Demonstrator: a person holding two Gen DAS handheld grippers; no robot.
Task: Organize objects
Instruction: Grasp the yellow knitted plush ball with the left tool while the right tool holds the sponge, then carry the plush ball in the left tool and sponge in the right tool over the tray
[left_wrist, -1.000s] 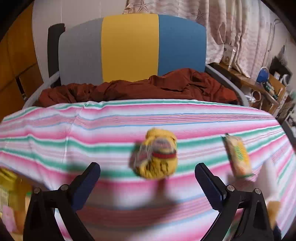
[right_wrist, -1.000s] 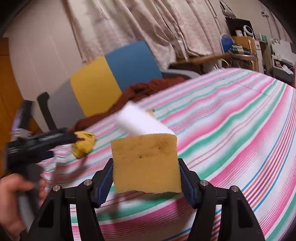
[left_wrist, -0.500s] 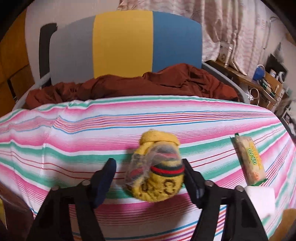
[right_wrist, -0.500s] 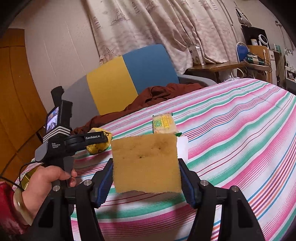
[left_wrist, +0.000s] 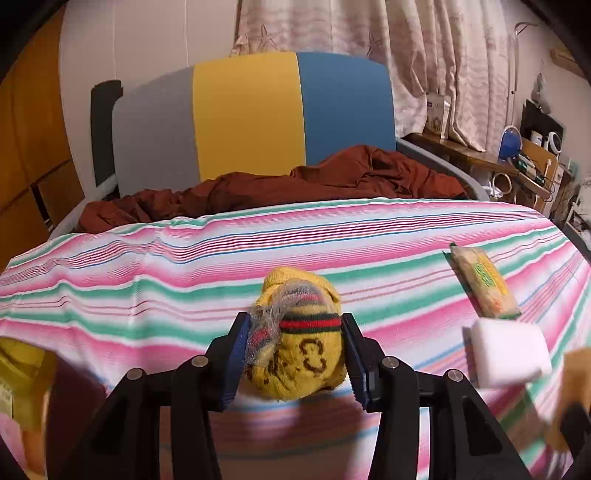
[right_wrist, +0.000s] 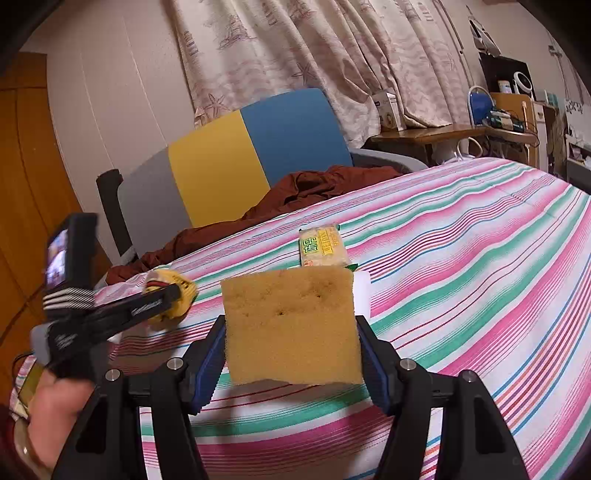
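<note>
My left gripper (left_wrist: 293, 363) is shut on a yellow rolled sock ball (left_wrist: 299, 354) with a red and green band, near the front left edge of the striped bed. It also shows in the right wrist view (right_wrist: 173, 297) at the left. My right gripper (right_wrist: 291, 354) is shut on a yellow sponge (right_wrist: 291, 325), held above the bed. A white foam block (left_wrist: 508, 352) lies on the bed just right of the left gripper; behind the sponge only its edge (right_wrist: 362, 291) shows. A yellow-green snack packet (left_wrist: 484, 282) lies beyond it, also in the right wrist view (right_wrist: 323, 247).
The bed has a pink, green and white striped cover (left_wrist: 184, 269). A rust-brown blanket (left_wrist: 295, 188) is heaped at the far side before a grey, yellow and blue headboard (left_wrist: 251, 118). A cluttered desk (right_wrist: 461, 129) stands at the right. Wooden cabinets (right_wrist: 29, 184) are at the left.
My left gripper moved forward around the sock ball and closed on it. My right gripper kept the sponge and swung so the packet and foam block sit behind it.
</note>
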